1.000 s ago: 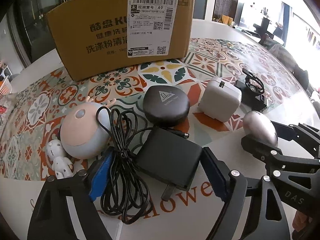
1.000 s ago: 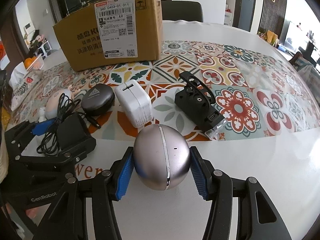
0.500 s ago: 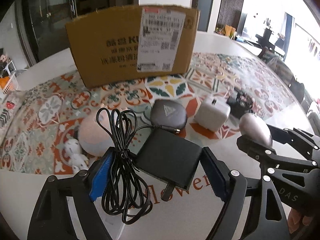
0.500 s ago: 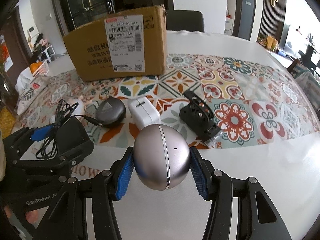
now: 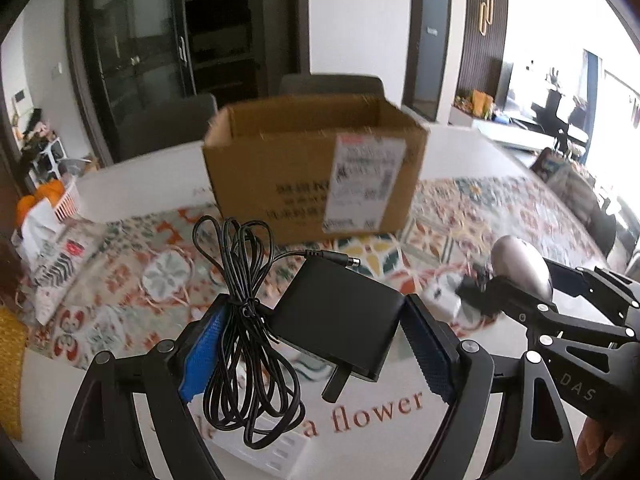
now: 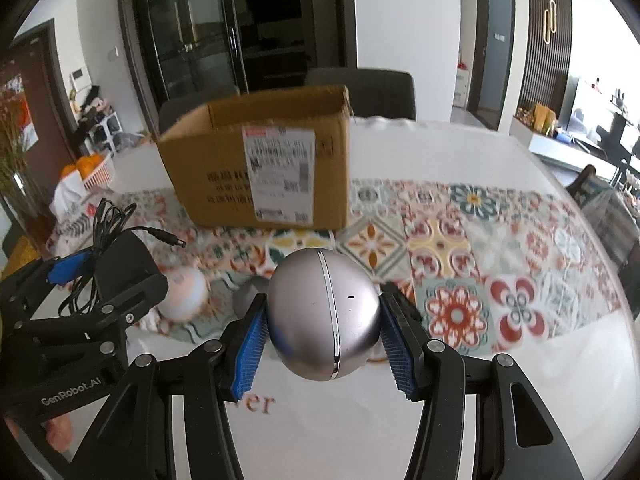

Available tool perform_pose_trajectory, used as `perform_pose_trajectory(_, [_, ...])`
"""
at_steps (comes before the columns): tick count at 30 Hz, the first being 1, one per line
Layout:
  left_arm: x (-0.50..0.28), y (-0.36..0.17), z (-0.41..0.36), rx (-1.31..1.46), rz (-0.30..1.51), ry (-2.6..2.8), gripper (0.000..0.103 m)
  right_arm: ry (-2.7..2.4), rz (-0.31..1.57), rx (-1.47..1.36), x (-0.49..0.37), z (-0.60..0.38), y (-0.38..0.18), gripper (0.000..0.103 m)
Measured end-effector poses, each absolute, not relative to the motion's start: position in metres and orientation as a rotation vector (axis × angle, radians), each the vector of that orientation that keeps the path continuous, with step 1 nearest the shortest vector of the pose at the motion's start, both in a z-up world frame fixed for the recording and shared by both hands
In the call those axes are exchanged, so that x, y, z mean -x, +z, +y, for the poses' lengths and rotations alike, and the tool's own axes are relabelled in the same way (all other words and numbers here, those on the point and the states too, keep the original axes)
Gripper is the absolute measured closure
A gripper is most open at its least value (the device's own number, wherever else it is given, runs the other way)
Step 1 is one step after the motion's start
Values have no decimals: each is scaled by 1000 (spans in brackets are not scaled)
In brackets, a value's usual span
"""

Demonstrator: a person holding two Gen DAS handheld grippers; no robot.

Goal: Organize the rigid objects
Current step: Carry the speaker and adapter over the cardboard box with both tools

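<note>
Grippers both grip: left gripper [image 5: 316,348] clamps a black charger [image 5: 340,316] with bundled cable [image 5: 244,320], right gripper [image 6: 324,340] clamps a silver egg [image 6: 320,312], both above the table [image 6: 480,400], near the open cardboard box [image 6: 260,160]

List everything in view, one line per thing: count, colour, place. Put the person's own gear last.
power adapter: one, black, clamped in the left tool, off the table
cable bundle: one, black, hanging from the adapter beside the left pad
egg-shaped device: one, silver, clamped in the right tool, off the table
cardboard box: one, brown with a white label, open-topped, far side of the table
round toy: one, pink, on the patterned tablecloth
white charger: one, blurred, on the cloth
basket of oranges: one, white, table's far left
left tool: black, blue pads
right tool: black, blue pads
</note>
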State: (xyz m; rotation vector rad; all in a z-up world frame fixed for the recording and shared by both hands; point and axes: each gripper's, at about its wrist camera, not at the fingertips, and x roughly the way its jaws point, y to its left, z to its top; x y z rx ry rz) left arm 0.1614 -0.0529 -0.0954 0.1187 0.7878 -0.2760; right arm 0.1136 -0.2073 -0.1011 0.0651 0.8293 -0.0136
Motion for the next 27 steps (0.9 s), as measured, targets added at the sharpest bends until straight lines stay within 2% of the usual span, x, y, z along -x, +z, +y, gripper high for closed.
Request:
perform_pose_trajectory(14, [-203,-34,-39,-81,699,-269,19,7,678,-54,-157,-197,-34,49])
perform_pose_trajectory(27, [-258,6,-35,-69,668,-280,19,46,641,-21,-222,-195,5,49])
